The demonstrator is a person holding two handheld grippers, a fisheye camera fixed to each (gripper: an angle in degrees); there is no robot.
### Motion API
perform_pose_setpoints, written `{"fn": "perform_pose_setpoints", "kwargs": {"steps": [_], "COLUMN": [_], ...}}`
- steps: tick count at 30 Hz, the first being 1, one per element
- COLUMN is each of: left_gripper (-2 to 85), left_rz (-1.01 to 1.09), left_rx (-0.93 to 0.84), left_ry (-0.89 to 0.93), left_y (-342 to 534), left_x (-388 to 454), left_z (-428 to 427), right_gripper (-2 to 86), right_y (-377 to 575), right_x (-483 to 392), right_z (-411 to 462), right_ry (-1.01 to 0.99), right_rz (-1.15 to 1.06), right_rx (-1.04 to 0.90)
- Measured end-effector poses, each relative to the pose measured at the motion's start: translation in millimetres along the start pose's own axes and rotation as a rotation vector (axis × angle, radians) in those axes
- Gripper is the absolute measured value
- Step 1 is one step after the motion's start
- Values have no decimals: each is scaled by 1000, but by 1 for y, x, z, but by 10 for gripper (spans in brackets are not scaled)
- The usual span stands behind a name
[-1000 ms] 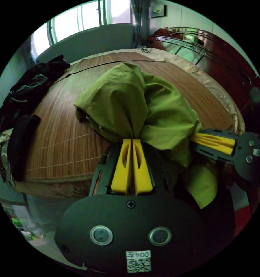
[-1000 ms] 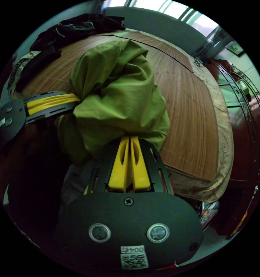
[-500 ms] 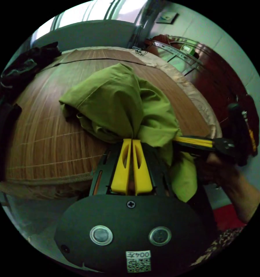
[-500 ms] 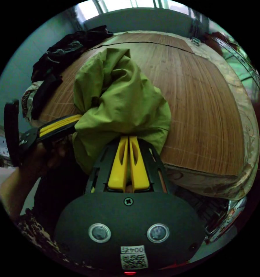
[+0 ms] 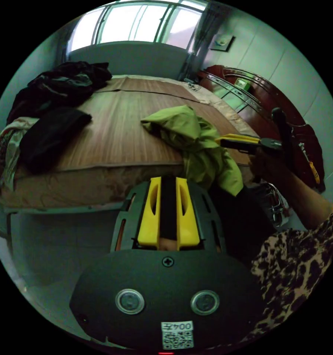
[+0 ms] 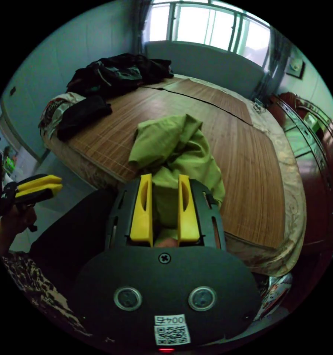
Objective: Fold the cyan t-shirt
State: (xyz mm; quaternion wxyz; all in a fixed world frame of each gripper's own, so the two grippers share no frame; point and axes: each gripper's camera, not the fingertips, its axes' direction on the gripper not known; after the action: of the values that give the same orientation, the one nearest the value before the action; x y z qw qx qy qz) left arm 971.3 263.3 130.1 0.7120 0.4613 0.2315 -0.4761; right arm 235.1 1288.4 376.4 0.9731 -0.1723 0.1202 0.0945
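A heap of dark clothes [image 6: 118,74] and a folded black garment [image 6: 83,116] lie at the far corner of the bed; a dark red wooden cabinet [image 5: 262,100] stands beside it. The bed carries a brown slatted bamboo mat [image 6: 244,166], under a wide bright window [image 6: 207,27] in a pale-walled room. The crumpled yellow-green t-shirt [image 6: 174,151] lies bunched at the mat's near edge, part draping over it. The right gripper [image 6: 162,181] stands with jaws apart, cloth between them without either visibly pressing. The left gripper [image 5: 168,181] is released, empty, away from the shirt.
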Motion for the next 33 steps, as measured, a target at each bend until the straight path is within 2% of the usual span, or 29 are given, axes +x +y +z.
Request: {"fn": "perform_pose_setpoints", "kwargs": {"steps": [5,8,10,17,22,28,33], "left_gripper": [68,70,69,49,67,103,115], "left_rz": [-74,-69,-39,39,146,341,498], "left_rx": [-32,-25,-5,114,196,278,239], "left_ry": [-6,-5,-12,-23,-17,-4,-44], "left_y": [29,29,27,9,-23,-82,-117], "left_x": [-11,-7,-2,19,49,109,162], "left_z": [-14,-21,-26,-49,-67,-82,-63], "right_gripper": [100,35,0,-8,-8,-8,-8], "right_y": [-20,-32,-42,-46,-20,17,40], "right_x": [-29,-26,0,84,132,153,167], "right_z": [19,28,7,-81,-130,-153,-156], "right_ry": [78,195,64,-271,-522,-644,-690], "right_rz": [-95,-90,-10,165,248,288,347], "right_rx": [-63,-128,-82,64,135,154,168]}}
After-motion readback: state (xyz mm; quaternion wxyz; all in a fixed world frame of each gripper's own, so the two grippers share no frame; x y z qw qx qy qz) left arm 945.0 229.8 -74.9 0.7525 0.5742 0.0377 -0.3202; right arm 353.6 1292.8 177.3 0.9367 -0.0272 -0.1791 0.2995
